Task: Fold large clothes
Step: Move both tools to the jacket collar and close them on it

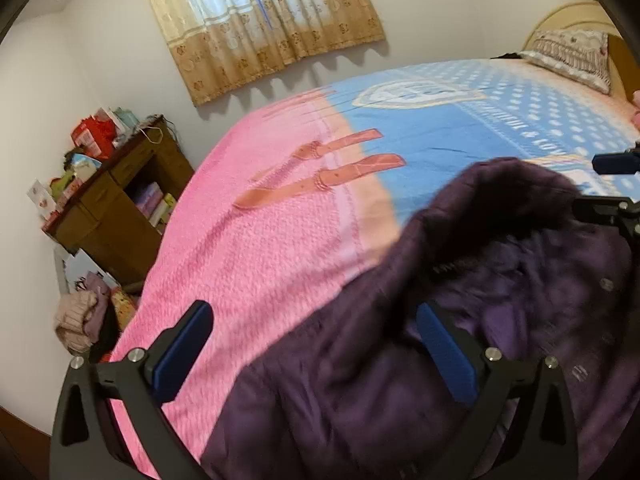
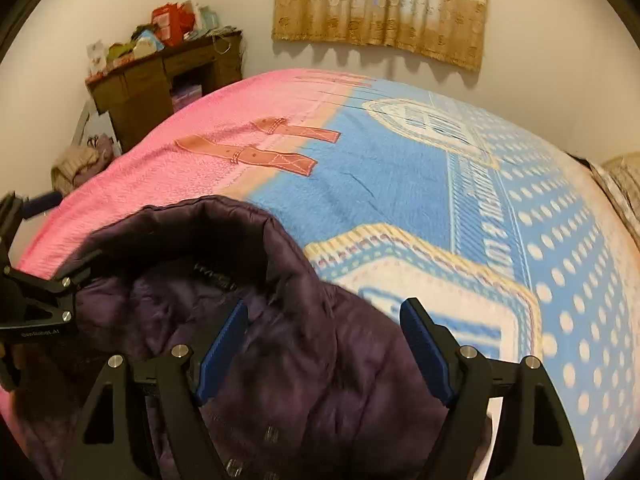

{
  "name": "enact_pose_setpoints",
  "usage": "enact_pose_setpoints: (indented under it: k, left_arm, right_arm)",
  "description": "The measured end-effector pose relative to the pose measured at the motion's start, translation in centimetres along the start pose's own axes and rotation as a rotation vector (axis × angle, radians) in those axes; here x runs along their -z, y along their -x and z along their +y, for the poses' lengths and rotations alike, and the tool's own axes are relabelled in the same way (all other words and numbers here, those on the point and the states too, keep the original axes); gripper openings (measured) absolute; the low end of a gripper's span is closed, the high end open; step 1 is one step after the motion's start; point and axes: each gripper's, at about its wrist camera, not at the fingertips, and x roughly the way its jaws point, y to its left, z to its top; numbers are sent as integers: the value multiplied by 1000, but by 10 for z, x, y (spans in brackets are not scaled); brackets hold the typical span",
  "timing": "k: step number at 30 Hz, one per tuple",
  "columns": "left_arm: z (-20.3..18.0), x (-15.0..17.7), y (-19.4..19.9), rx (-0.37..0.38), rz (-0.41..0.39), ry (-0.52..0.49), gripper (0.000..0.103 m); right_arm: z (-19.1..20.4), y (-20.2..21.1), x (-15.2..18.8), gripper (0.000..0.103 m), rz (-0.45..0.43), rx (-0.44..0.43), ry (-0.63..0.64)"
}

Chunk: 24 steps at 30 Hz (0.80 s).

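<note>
Fold barely begun: purple jacket bunched under my spread fingers.

My left gripper (image 1: 312, 356) stood released, pads parted and pressing nothing, the purple jacket (image 1: 460, 320) lying under its right finger and beyond. My right gripper (image 2: 324, 356) was likewise released, the jacket between and left of its fingers on the blanket (image 2: 400, 184). I judged the flattening and every fold remained.

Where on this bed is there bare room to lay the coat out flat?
The pink end of the patterned bedspread lies bare beyond the quilted dark purple coat, as does the blue dotted stretch toward the frilled pillow. The near edge is crowded by coat and both open grippers.
</note>
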Motion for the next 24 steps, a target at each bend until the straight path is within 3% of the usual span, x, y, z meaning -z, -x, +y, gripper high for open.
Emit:
enact_pose_setpoints:
  k: [1,2,3,4,6,13,19,24]
  left_arm:
    - [0,-2,-3,-1,-2,-5,99]
    - [-2,-3,-8,7,-7,-12,87]
    - [-4,-5,-11,22,0,-19,68]
    - [-5,-5,-13,48,11,-24,58]
    - [-6,-2,-12,96,28,-38,20]
    - [2,16,40,140,-97,-88,12]
    - [-14,47,69,132,-125,-211,10]
    - [-23,65,74,138,-124,-248,10]
  right_arm:
    - [3,-7,-3,67,2,-4,18]
    - [6,-13,-5,38,16,0,39]
    - [8,-18,-6,23,32,9,58]
    - [10,-22,-5,17,41,27,76]
    - [12,-20,0,14,38,24,92]
    - [11,20,25,10,-15,10,138]
    - [17,42,56,9,-6,14,182]
    - [19,42,77,9,25,22,190]
